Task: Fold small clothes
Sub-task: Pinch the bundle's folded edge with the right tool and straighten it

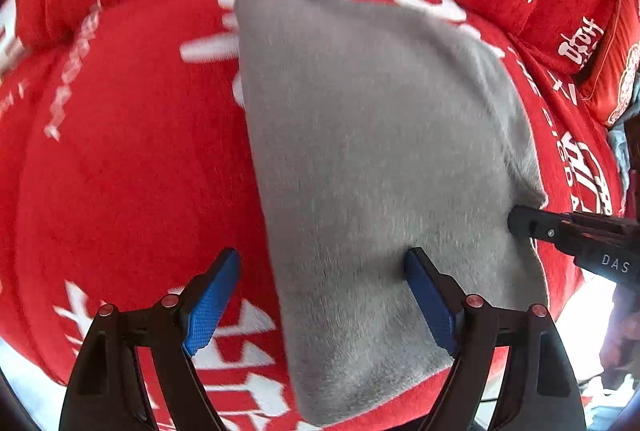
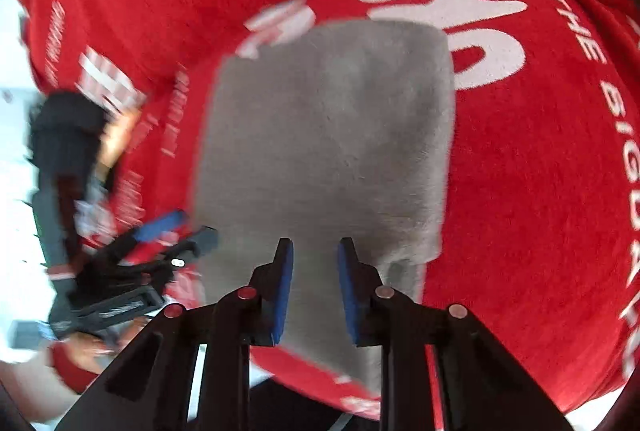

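Left wrist view shows the grey cloth (image 1: pixel 384 167) lying folded on the red blanket (image 1: pixel 132 159), with the left gripper (image 1: pixel 324 295) wide open over its edge. Right gripper (image 2: pixel 314 291) has fingers close together above the cloth; whether they pinch it I cannot tell.

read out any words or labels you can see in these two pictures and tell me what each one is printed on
"DAS": white letters on the right gripper, on its black body.
"THE BIG": white print on the red blanket, cut off at the picture's edge.
"THE SIG": white print on the same blanket in the right wrist view; the rest curves away, unreadable.
Large white characters and small lines on the blanket: blurred, unreadable.
Grey cloth: no text.
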Action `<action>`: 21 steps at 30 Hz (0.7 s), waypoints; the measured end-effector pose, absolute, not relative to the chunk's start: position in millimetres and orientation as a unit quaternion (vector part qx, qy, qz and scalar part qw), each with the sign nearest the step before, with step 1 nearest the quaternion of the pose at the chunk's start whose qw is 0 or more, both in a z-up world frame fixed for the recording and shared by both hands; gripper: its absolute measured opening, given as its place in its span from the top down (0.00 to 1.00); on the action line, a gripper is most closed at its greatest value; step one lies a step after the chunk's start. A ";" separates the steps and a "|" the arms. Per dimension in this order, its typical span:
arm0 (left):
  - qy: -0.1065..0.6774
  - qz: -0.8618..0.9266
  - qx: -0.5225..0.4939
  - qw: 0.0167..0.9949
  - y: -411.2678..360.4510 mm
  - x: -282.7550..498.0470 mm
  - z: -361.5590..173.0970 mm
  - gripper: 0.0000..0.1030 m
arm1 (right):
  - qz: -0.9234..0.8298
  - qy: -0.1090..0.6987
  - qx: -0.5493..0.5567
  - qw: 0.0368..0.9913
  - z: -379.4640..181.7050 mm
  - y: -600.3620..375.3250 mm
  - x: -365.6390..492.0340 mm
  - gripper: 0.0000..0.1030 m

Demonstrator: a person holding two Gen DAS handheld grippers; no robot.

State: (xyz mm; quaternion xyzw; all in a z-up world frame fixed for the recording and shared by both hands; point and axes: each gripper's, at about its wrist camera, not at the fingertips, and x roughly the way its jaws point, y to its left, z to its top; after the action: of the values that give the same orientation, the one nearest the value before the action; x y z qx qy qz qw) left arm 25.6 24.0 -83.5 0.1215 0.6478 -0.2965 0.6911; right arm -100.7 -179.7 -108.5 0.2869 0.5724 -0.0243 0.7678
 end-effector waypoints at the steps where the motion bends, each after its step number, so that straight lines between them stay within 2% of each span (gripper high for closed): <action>1: 0.648 -0.296 0.116 0.692 26.0 24.8 -83.9 0.18 | -0.037 0.590 0.257 0.764 -122.6 -178.6 -100.9 0.97; 2: 0.648 -0.296 0.114 0.693 27.2 24.4 -83.6 0.18 | -0.038 0.591 0.250 0.766 -128.5 -179.5 -104.1 1.00; 11: 0.646 -0.286 0.131 0.695 31.9 18.3 -68.3 0.18 | -0.047 0.572 0.318 0.755 -132.9 -191.2 -136.4 1.00; 21: 0.644 -0.280 0.119 0.702 42.0 11.9 -39.1 0.18 | -0.068 0.577 0.338 0.740 -111.2 -185.9 -147.3 0.94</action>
State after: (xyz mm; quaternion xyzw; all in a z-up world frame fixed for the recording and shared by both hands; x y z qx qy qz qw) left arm 11.9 42.0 -39.1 0.1186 0.6437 -0.2796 0.7024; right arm -147.3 -185.9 -111.2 0.3379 0.5774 -0.0682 0.7401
